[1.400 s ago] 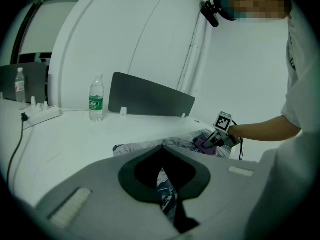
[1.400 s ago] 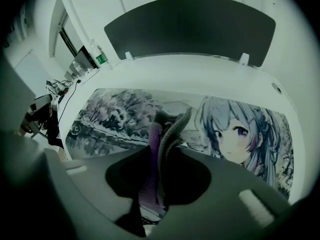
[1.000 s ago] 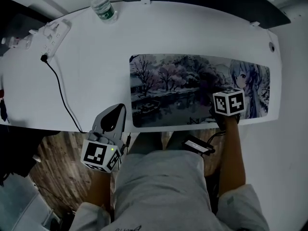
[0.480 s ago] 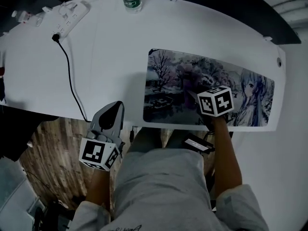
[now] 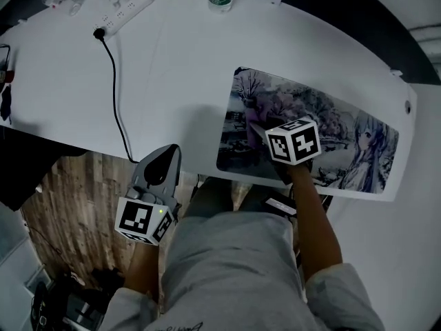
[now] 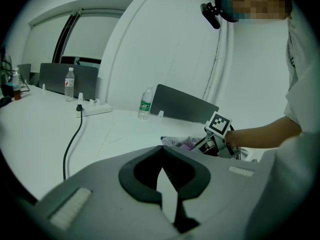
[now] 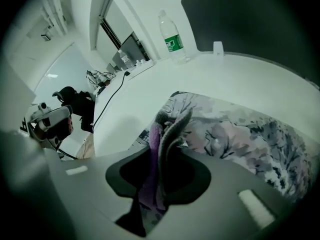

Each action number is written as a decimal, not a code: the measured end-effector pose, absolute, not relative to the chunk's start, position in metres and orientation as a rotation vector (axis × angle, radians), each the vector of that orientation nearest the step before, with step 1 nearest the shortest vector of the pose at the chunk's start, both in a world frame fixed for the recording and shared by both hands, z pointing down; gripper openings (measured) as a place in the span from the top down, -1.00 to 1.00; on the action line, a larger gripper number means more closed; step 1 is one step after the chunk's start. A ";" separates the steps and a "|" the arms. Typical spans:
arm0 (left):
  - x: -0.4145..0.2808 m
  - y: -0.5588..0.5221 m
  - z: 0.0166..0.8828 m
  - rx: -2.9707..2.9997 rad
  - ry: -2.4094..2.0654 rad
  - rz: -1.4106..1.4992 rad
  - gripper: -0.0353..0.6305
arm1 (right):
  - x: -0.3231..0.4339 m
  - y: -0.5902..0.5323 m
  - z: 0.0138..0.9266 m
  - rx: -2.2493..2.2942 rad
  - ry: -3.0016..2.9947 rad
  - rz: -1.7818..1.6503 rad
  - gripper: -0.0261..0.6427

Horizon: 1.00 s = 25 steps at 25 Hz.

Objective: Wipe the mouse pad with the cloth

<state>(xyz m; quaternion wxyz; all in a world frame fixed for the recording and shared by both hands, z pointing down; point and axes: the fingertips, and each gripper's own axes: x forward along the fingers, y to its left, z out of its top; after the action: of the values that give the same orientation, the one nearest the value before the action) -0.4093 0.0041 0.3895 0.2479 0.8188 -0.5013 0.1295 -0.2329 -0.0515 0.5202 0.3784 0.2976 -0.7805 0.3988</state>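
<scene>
Cloth (image 7: 172, 126), clamped in the right gripper (image 7: 159, 149), sits at the 9 o'clock end of the mouse pad (image 5: 344, 133); press it flat and sweep overlapping strokes toward 3 o'clock, with the left gripper (image 6: 162, 156), jaws together and empty, parked off the desk (image 5: 172, 67) at 7 o'clock.

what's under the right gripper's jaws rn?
The cloth, clamped in the right gripper, sits over the left end of the mouse pad. The pad surface beneath the cloth is covered.
</scene>
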 end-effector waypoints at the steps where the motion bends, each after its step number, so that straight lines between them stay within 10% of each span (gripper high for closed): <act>1: -0.413 0.007 0.390 2.223 -1.375 0.354 0.83 | -0.240 -0.052 0.520 0.753 -2.001 1.012 0.65; 15: -0.422 0.024 0.390 2.194 -1.442 0.358 0.83 | -0.277 -0.049 0.511 0.667 -2.085 0.934 0.64; 25: -0.293 -0.004 0.381 2.363 -1.244 0.421 0.83 | -0.155 -0.026 0.484 0.815 -2.143 0.960 0.64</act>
<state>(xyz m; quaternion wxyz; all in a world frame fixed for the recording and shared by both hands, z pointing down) -0.2931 -0.0035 0.3805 0.2175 0.8531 -0.4492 0.1521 -0.1553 -0.0258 0.4842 0.3222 0.3105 -0.8161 0.3657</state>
